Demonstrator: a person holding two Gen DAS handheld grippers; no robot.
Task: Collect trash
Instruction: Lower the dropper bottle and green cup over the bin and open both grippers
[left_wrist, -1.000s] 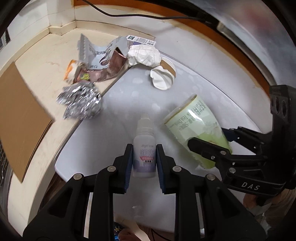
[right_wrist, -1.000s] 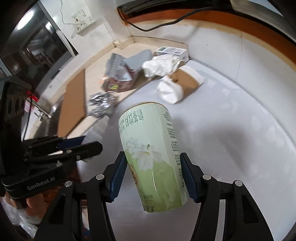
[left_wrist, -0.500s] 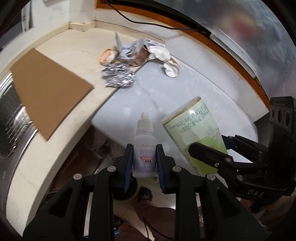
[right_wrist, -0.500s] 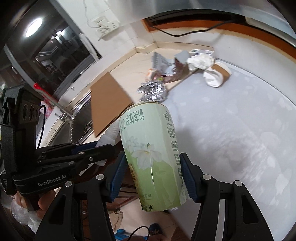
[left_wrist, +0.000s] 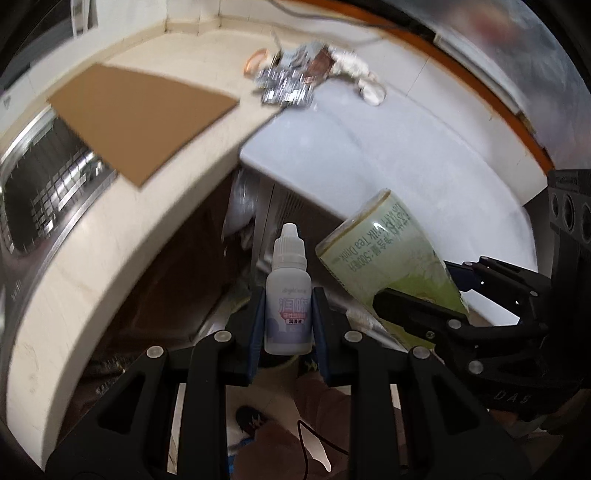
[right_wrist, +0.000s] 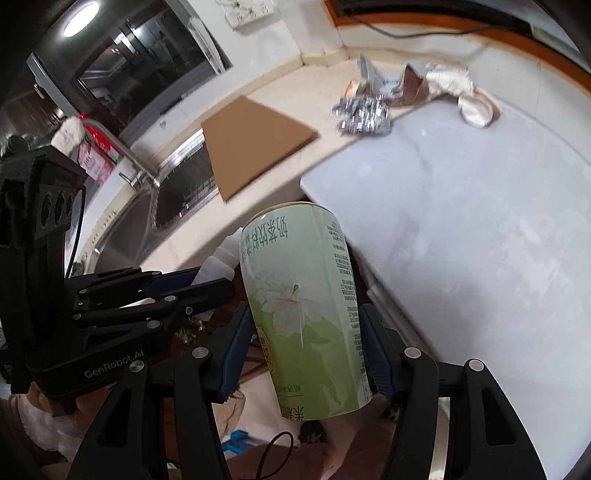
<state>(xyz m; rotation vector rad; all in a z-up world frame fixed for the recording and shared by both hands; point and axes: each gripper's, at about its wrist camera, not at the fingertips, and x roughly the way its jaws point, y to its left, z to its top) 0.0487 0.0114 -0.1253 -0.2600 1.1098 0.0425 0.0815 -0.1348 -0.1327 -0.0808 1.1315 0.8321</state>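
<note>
My left gripper (left_wrist: 289, 325) is shut on a small white dropper bottle (left_wrist: 288, 295) and holds it upright off the counter's edge, above the floor. My right gripper (right_wrist: 306, 343) is shut on a green milk tea cup (right_wrist: 310, 306), tilted, also beyond the counter edge; the cup shows in the left wrist view (left_wrist: 388, 262). More trash lies far back on the counter: crumpled foil (right_wrist: 364, 114), torn wrappers (right_wrist: 384, 83) and a crushed paper cup (right_wrist: 476, 107).
A brown cardboard sheet (left_wrist: 140, 110) lies on the beige counter, partly over a steel sink (right_wrist: 147, 218) with a tap. A white board (right_wrist: 480, 221) covers the counter's right part. Below are dark cabinet fronts and the person's legs.
Both grippers have pulled back from the counter with the bottle and cup still held. The trash pile now looks farther away, and the sink and floor have come into view.
</note>
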